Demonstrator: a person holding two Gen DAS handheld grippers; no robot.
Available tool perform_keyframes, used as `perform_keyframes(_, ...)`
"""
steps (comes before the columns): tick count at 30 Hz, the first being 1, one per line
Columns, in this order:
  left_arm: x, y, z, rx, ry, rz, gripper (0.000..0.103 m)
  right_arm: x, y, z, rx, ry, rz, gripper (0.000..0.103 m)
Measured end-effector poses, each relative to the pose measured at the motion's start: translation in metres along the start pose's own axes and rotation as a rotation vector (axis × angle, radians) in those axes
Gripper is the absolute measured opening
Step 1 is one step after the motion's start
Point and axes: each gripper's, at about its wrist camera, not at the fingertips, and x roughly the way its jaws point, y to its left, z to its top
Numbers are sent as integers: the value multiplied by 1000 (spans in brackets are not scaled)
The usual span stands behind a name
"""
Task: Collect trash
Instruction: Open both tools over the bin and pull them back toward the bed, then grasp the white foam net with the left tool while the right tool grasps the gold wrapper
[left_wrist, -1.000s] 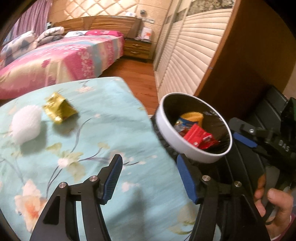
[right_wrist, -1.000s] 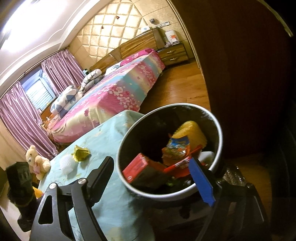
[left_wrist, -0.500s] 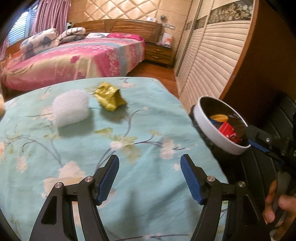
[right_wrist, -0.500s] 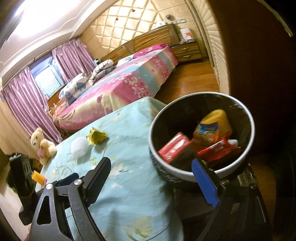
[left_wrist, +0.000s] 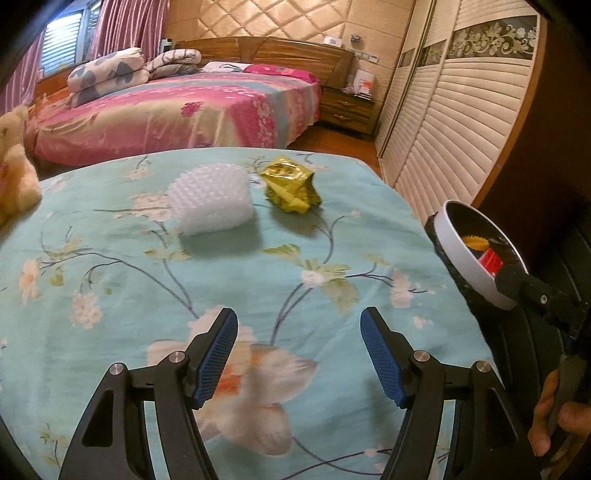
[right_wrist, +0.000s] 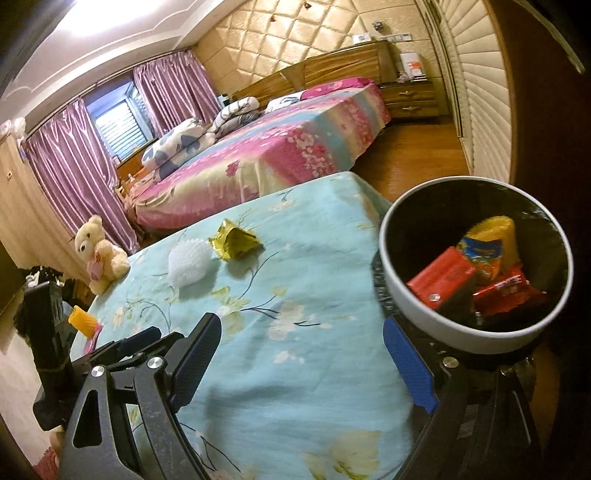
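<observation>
Both grippers swung off the bin toward the gold wrapper and white foam (next pickups, probably); left gripper and right gripper gaped wide, empty.

You get warm, fairly dim indoor light. A ceiling glare blows out the right wrist view's upper left. Soft shadows trail the bubble wrap and gold wrapper. Fisheye bending and black corners frame both views; near cloth blurs.
</observation>
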Motion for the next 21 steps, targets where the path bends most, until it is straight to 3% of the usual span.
perform_keyframes(21,23,67,14,-67,34,61,69,60,37,0,-67,86,71,91)
